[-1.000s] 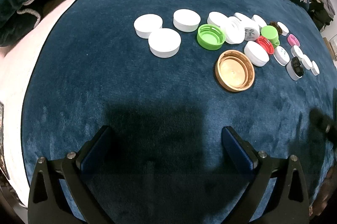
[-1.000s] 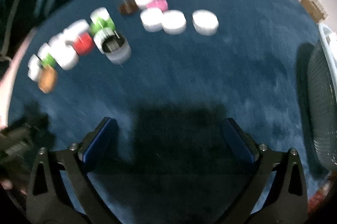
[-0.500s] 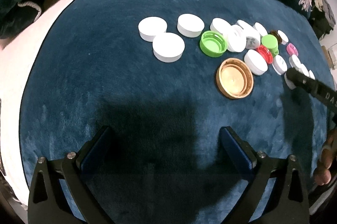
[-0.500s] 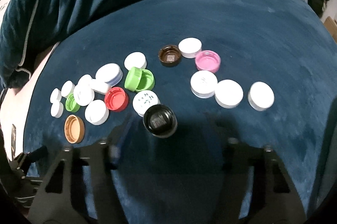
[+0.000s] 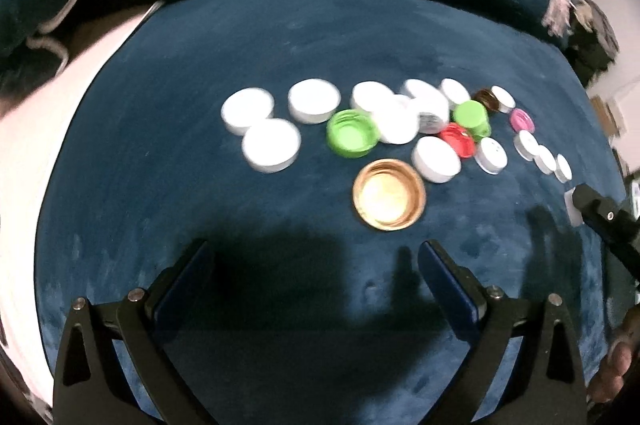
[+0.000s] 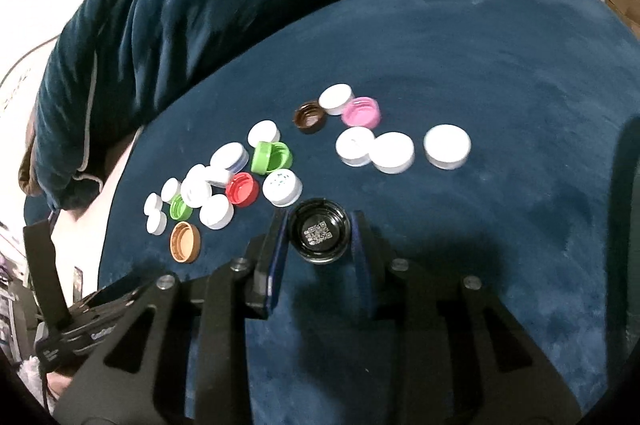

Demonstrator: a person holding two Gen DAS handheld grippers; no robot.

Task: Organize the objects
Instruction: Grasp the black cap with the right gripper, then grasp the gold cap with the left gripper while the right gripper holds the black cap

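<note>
Gripping black cap (image 6: 319,236) now: your right gripper (image 6: 320,239) jaws have just been closing, pads press on cap's two sides, open side up, code label visible inside. Cap sits above blue velvet cloth (image 6: 500,73), near white speckled cap (image 6: 282,188) and red cap (image 6: 242,189). Your left gripper (image 5: 316,279) spread wide, nothing between, near side of gold cap (image 5: 389,193). Risk, by my judgement: round smooth wall can slip or rotate out if you tilt fast; falling cap may scatter neighbour pile.

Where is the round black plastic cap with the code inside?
Right wrist view, lower centre: black cap clamped in the right gripper, nearest the speckled white cap.
</note>
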